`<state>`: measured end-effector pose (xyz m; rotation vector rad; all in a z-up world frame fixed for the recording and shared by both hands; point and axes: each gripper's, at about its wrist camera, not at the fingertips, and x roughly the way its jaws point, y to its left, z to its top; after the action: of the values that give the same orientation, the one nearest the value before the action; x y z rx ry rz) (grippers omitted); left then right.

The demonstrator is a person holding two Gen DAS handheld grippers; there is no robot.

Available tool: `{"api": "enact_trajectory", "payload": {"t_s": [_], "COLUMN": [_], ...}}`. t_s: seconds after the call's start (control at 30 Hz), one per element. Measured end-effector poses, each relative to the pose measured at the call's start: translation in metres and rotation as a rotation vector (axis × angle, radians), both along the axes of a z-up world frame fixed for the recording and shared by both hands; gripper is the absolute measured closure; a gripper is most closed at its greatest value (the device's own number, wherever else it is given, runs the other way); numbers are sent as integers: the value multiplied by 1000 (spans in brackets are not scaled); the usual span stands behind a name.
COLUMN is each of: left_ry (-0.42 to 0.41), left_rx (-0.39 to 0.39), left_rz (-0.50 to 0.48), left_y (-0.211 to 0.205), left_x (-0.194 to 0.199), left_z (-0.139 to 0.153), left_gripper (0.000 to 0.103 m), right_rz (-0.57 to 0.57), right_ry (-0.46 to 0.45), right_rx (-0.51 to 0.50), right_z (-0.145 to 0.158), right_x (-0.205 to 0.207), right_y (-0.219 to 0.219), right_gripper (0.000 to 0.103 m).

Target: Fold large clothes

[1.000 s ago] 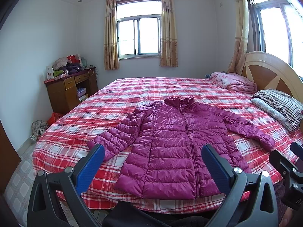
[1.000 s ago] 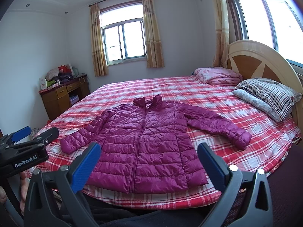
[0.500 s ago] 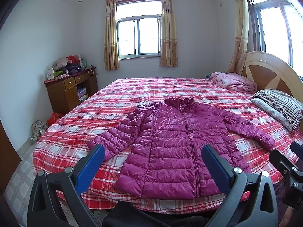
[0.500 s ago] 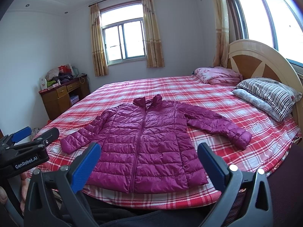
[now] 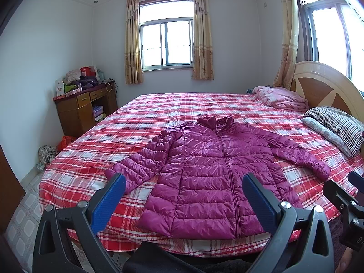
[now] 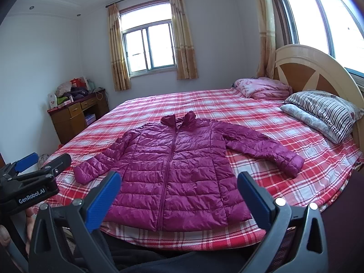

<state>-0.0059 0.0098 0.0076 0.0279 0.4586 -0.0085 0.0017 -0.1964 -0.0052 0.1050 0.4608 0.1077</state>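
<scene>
A magenta quilted puffer jacket [image 5: 216,170] lies flat, front up and zipped, on the red plaid bed [image 5: 182,109], both sleeves spread out to the sides. It also shows in the right wrist view [image 6: 173,170]. My left gripper [image 5: 182,202] is open and empty, held off the bed's near edge in front of the jacket's hem. My right gripper [image 6: 179,199] is open and empty, also in front of the hem. The left gripper shows at the left edge of the right wrist view [image 6: 34,173].
A striped pillow [image 6: 323,111] and a folded pink blanket [image 6: 264,88] lie by the wooden headboard [image 6: 314,68] on the right. A cluttered wooden desk [image 5: 86,109] stands by the left wall. Tiled floor [image 5: 25,204] lies left of the bed.
</scene>
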Motion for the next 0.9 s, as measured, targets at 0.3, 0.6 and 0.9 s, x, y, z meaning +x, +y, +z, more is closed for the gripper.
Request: {"api": "enact_trajectory", "payload": {"t_s": [0.3, 0.6, 0.9], "left_ry": [-12, 4, 89], "left_rx": [12, 84, 82], "left_rz": [-3, 46, 51], "left_y": [-1, 2, -1], "left_x": [9, 82, 180], "left_z": [-7, -52, -95], "left_gripper": [1, 1, 1], "right_rz": [8, -114, -294], "right_ry": [11, 146, 307], "right_rx": [11, 99, 238], "right_z": [-7, -61, -116], "right_x": [9, 75, 125], "right_y": [-7, -76, -178], "right_gripper": [0, 0, 0]}}
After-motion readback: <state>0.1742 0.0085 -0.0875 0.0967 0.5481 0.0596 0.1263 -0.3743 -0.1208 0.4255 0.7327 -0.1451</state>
